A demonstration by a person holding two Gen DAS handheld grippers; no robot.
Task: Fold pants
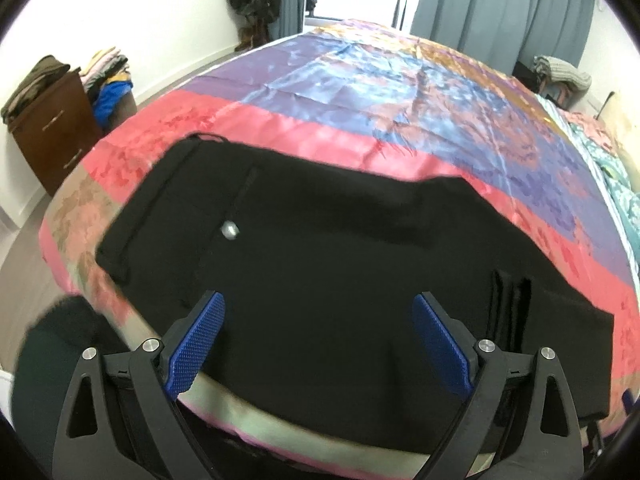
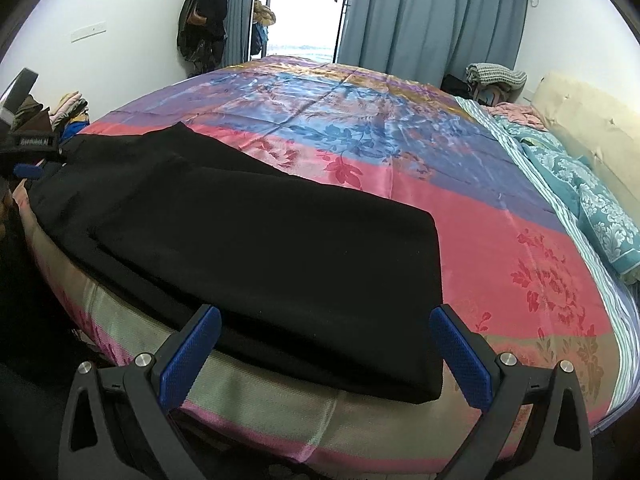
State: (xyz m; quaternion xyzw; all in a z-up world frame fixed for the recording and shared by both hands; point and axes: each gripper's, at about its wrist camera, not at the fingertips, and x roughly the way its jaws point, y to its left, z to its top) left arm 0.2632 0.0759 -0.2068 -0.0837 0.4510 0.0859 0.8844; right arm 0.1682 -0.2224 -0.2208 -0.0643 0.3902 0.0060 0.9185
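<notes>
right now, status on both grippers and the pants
Left gripper open, empty. Right gripper open, empty. Black pants lying flat along the bedspread's near edge. Nothing in the way.

The black pants [image 2: 248,240] are seen laid flat along the near edge of the bed [image 2: 500,240], folded lengthwise, one end lying between the spread blue pads of the right gripper [image 2: 325,354]. Nothing is held. The left gripper [image 2: 28,168] is glimpsed at the far end.
</notes>
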